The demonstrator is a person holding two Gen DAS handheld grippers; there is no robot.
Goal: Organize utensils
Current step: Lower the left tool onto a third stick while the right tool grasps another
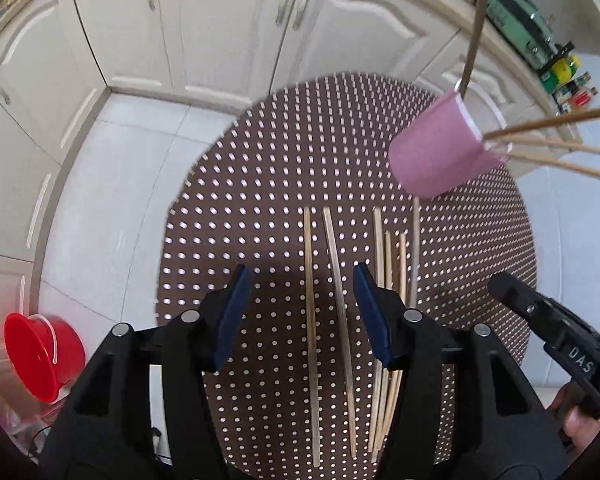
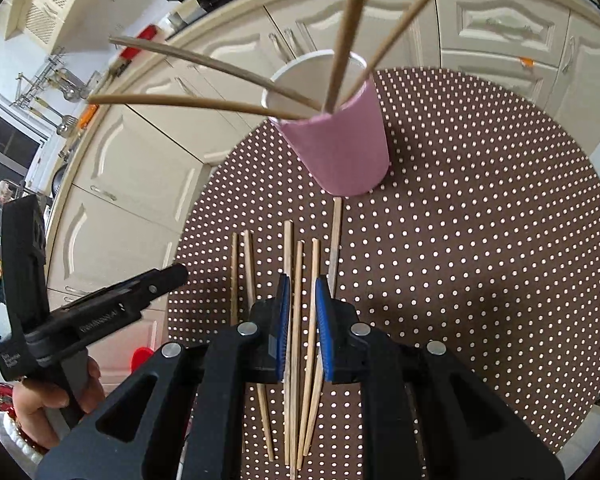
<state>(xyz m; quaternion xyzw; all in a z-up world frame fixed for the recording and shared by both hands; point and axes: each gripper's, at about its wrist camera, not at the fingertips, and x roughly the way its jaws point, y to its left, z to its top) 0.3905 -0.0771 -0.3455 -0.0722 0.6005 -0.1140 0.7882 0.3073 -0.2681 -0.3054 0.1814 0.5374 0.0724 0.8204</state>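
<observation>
A pink paper cup [image 1: 440,148] [image 2: 338,148] stands on the round brown perforated table [image 1: 260,184] [image 2: 480,240] with several wooden chopsticks [image 2: 352,32] sticking out of it. Several more chopsticks [image 1: 310,320] [image 2: 298,320] lie side by side on the table in front of the cup. My left gripper [image 1: 300,292] is open, hovering over two loose chopsticks. My right gripper [image 2: 302,300] hangs low over the chopstick bunch, jaws narrowly apart around two chopsticks, not visibly clamped.
Cream kitchen cabinets [image 1: 228,40] [image 2: 140,160] curve behind the table. A red bucket [image 1: 40,356] sits on the tiled floor at left. Jars and a green appliance [image 1: 520,24] stand on the counter at the right. The right gripper's body [image 1: 552,340] is near the table's right edge.
</observation>
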